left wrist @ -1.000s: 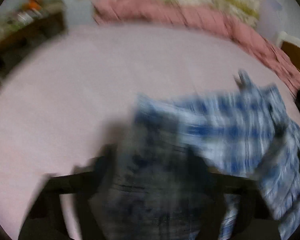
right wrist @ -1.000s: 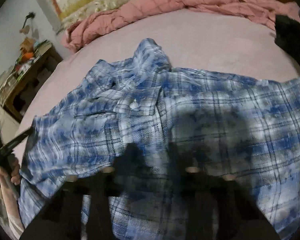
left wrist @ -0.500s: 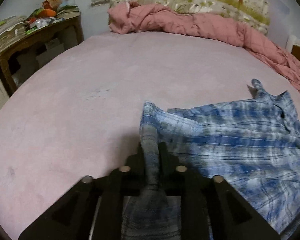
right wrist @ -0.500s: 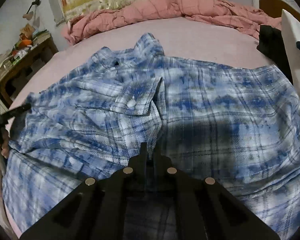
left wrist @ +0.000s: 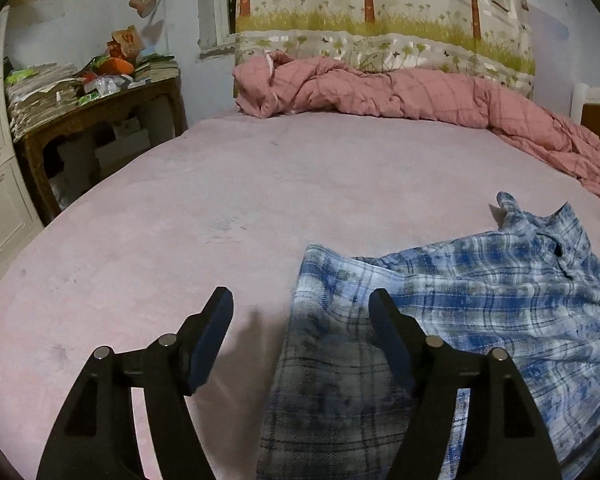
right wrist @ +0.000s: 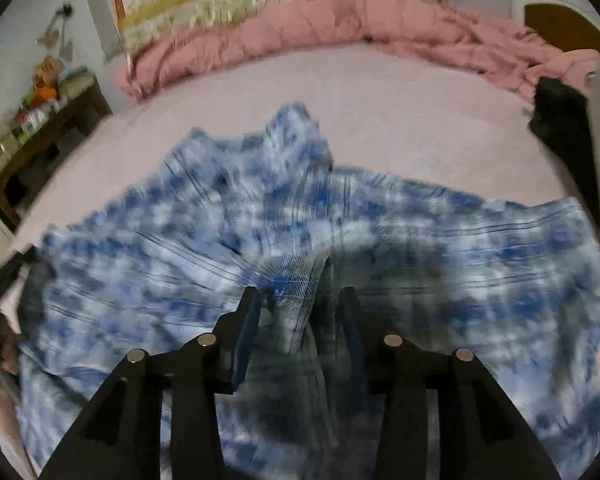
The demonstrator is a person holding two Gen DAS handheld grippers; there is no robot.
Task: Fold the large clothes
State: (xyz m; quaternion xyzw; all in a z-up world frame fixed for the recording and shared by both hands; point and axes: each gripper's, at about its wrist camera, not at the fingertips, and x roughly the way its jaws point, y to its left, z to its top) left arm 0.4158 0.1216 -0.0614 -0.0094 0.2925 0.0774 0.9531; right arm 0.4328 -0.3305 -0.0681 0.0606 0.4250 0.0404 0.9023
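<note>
Plaid shirt (right wrist: 340,232) lies spread on the near-right part of the pink bed (left wrist: 220,200), collar at the far end. Left gripper (left wrist: 300,312): jaws just opened wide, the shirt's left edge loose between them. Right gripper (right wrist: 296,300): jaws just parted, a cloth ridge between, unpinched. Looks like both released after laying it flat.

Both hand-held grippers (left wrist: 300,312) (right wrist: 296,304) opened, shirt (left wrist: 480,300) released
</note>
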